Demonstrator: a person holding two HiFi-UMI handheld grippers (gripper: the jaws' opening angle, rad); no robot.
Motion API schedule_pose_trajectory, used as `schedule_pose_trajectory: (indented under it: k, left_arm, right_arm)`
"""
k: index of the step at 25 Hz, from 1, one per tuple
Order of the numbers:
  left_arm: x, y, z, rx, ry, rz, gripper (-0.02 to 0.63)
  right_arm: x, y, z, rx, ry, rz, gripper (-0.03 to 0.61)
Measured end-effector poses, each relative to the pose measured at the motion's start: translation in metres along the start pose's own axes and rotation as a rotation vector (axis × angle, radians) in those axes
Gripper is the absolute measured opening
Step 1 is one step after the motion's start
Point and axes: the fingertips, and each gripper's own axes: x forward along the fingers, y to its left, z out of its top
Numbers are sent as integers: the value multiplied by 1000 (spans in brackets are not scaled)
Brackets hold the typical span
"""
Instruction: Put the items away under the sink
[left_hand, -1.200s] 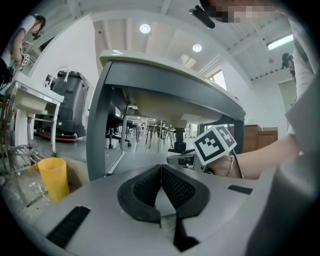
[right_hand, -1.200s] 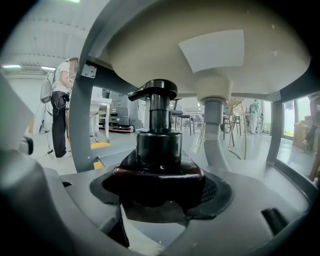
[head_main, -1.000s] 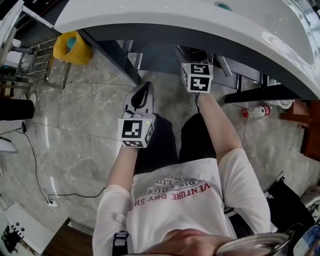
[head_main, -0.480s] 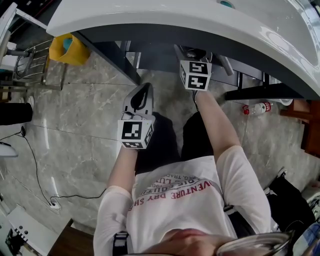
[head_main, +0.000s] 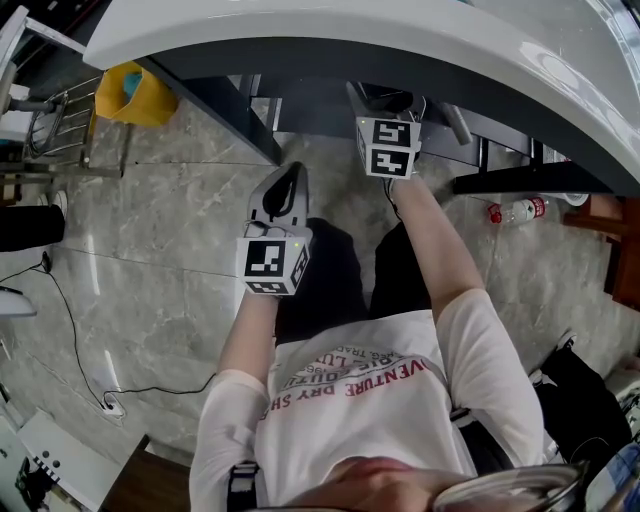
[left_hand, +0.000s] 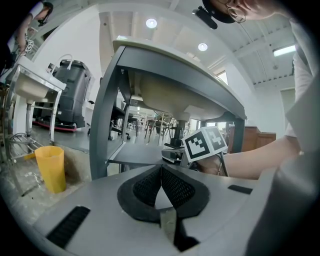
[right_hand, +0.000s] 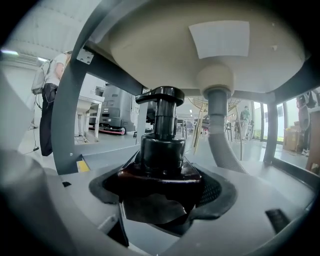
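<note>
Gripping dark pump bottle (right_hand: 161, 145) at its shoulder — right hand-held gripper (right_hand: 160, 177), under the sink (right_hand: 220, 45) | likely rigid, slick; avoid the pump | left hand-held gripper (left_hand: 161, 174) closed, empty

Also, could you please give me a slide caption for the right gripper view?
Right gripper clamps a dark pump bottle beneath the sink basin, beside its drain hose.

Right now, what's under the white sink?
The right gripper holds a dark pump bottle beside the grey drain hose. From the head view, the white basin covers the bottle.
</note>
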Motion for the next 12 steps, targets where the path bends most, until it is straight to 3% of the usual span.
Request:
schedule_pose_trajectory:
  k: [6,12]
  left_arm:
    - [-5,0,-2,-13,-6,9,23]
    - [-3,-10,4,-20,-33,20,23]
  right_arm:
    - [-11,1,-4,82,-14,39,373]
    - [-46,0,3,27,-53,35,371]
